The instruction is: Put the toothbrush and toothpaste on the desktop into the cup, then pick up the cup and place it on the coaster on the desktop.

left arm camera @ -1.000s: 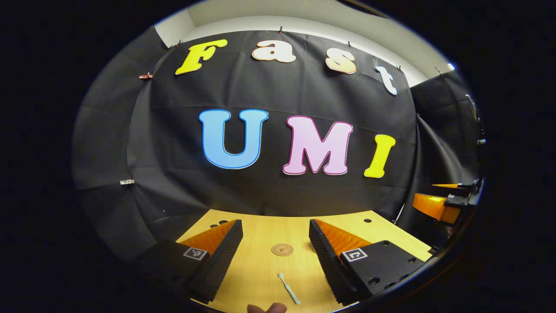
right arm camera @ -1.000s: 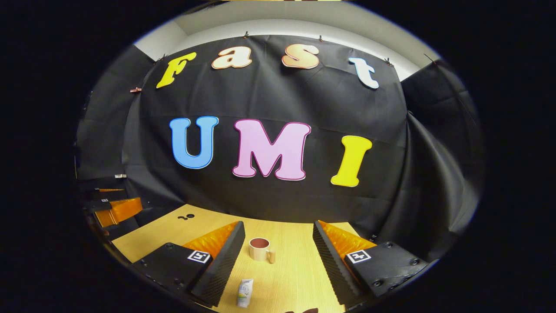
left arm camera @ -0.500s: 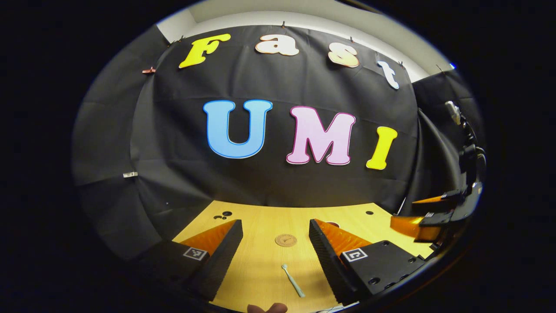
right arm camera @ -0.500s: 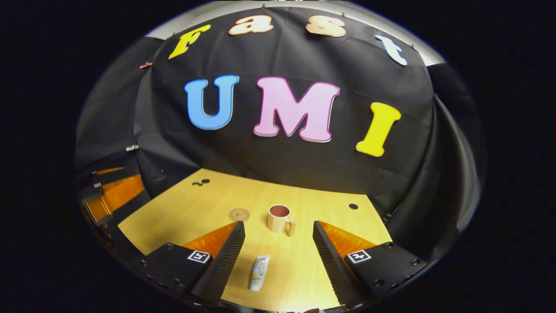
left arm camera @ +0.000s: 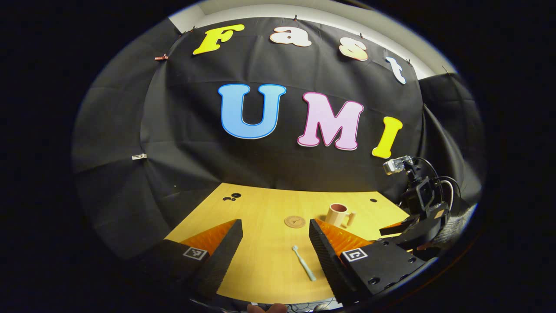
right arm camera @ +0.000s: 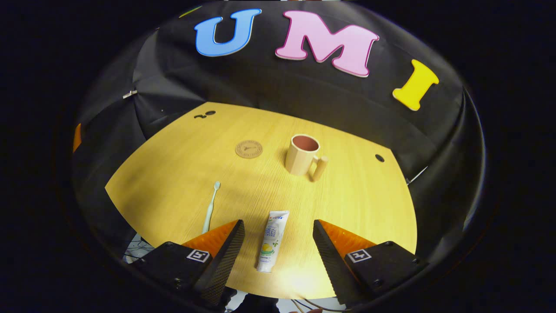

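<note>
Toothpaste (right arm camera: 272,241) lies flat on the desk (right arm camera: 173,174) between the right gripper (right arm camera: 278,254)'s spread, empty jaws; a skewed pinch could squirt it aside. Left gripper (left arm camera: 274,250) (also agape) frames the toothbrush (left arm camera: 303,263), thin enough to slip; cup (right arm camera: 302,154) waits beside the coaster (right arm camera: 249,149).

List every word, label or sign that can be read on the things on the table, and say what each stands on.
Toothpaste tube: printing on its front, too small and blurred to read.
Coaster: a round stamped mark, too small to read.
Square tag: a black-and-white code pattern, no words.
Cup and toothbrush: no writing visible.
</note>
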Motion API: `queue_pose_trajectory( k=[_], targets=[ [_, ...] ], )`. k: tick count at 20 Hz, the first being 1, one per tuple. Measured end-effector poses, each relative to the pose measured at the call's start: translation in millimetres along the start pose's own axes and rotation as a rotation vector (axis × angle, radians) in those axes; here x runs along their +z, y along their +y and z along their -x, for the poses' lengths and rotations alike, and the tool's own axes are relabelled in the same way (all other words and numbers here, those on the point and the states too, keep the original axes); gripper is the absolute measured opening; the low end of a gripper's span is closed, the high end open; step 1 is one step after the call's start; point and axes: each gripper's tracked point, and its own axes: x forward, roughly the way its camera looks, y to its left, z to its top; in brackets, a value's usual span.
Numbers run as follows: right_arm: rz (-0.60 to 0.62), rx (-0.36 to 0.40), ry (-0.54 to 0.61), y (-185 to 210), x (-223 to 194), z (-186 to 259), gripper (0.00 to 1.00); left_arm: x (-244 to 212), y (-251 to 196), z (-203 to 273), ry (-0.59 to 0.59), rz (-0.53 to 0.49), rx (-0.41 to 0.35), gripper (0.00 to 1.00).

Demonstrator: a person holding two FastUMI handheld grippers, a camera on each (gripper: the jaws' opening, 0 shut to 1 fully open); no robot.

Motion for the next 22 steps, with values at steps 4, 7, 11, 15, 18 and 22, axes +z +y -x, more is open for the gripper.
queue_pose_trajectory(
  k=[4, 7, 11, 15, 18, 22],
  targets=[
    [-0.013, -0.02, 0.118, 5, -35, -49, 0.98, -16, 30, 7, 0.023, 0.004, 0.043, 0.97],
    [0.005, -0.063, 0.184, 0, -50, -75, 0.98, -27, 42, 12, 0.035, 0.035, 0.054, 0.97],
    [0.021, -0.088, 0.243, -4, -56, -95, 0.96, -36, 53, 12, 0.048, 0.059, 0.067, 0.97],
    [0.024, -0.094, 0.289, -2, -65, -101, 0.72, -43, 59, 10, 0.055, 0.07, 0.078, 0.97],
    [0.016, -0.086, 0.315, 4, -71, -104, 0.51, -42, 60, 6, 0.056, 0.069, 0.079, 0.97],
    [-0.006, -0.081, 0.38, 0, -77, -101, 0.31, -46, 55, -2, 0.063, 0.07, 0.074, 0.97]
  ],
)
